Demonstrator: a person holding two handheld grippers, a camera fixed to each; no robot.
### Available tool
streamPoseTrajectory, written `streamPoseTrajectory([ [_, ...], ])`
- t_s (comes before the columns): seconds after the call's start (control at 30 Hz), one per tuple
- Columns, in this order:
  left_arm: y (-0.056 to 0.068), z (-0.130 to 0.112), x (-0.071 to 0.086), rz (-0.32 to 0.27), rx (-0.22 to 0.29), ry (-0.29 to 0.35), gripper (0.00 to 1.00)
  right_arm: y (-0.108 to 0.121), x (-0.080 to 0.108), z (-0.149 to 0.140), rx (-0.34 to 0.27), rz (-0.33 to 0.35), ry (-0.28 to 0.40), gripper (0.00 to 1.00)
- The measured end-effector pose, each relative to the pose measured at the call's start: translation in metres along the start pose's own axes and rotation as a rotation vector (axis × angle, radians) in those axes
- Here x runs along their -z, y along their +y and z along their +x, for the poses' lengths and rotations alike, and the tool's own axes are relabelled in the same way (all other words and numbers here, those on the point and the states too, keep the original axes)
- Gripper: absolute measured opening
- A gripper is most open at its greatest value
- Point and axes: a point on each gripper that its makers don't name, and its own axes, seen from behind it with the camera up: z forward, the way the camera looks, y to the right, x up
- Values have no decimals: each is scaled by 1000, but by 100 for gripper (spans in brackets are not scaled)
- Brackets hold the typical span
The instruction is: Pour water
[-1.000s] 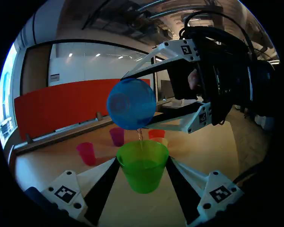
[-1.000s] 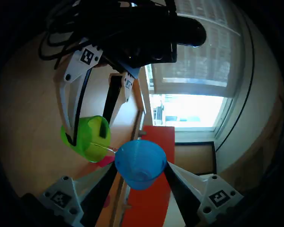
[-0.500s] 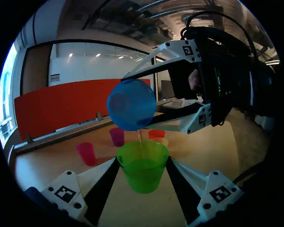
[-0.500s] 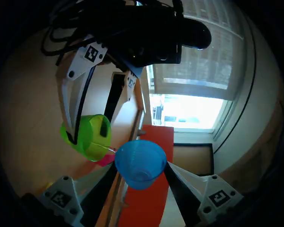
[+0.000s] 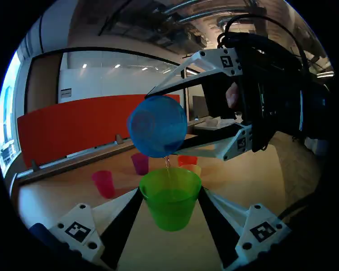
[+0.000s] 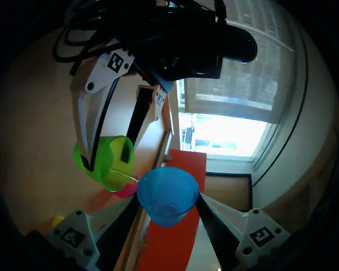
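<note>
In the left gripper view my left gripper (image 5: 170, 203) is shut on a green cup (image 5: 170, 198), upright and holding water. Above it the right gripper (image 5: 162, 124) holds a blue cup (image 5: 157, 126) tipped on its side, and a thin stream of water (image 5: 167, 162) falls from its lip into the green cup. In the right gripper view my right gripper (image 6: 167, 203) is shut on the blue cup (image 6: 167, 196), with a little water left at its bottom. The green cup (image 6: 108, 163) sits just beside its rim, held by the left gripper (image 6: 101, 158).
On the wooden table (image 5: 242, 176) stand a pink cup (image 5: 103, 183), a purple cup (image 5: 139, 163), an orange cup (image 5: 186, 160) and a yellow cup (image 5: 193, 169) behind the green one. A red wall panel (image 5: 74, 124) runs behind the table. A bright window (image 6: 219, 131) lies beyond the cups.
The right gripper has tilted the blue cup a little further. The water keeps running into the green cup, which stays in place.
</note>
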Motion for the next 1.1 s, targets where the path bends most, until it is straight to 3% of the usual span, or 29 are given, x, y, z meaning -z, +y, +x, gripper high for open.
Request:
streamPoseTrajectory([
  [0.7, 0, 0, -1, 1, -1, -3, 86, -1, -1, 2, 42, -7, 5, 90],
  [0.9, -1, -2, -1, 3, 0, -7, 86, -2, -3, -1, 2, -9, 11, 90],
  [1.1, -1, -4, -2, 4, 3, -11, 86, -3, -7, -6, -97, -15, 18, 90],
])
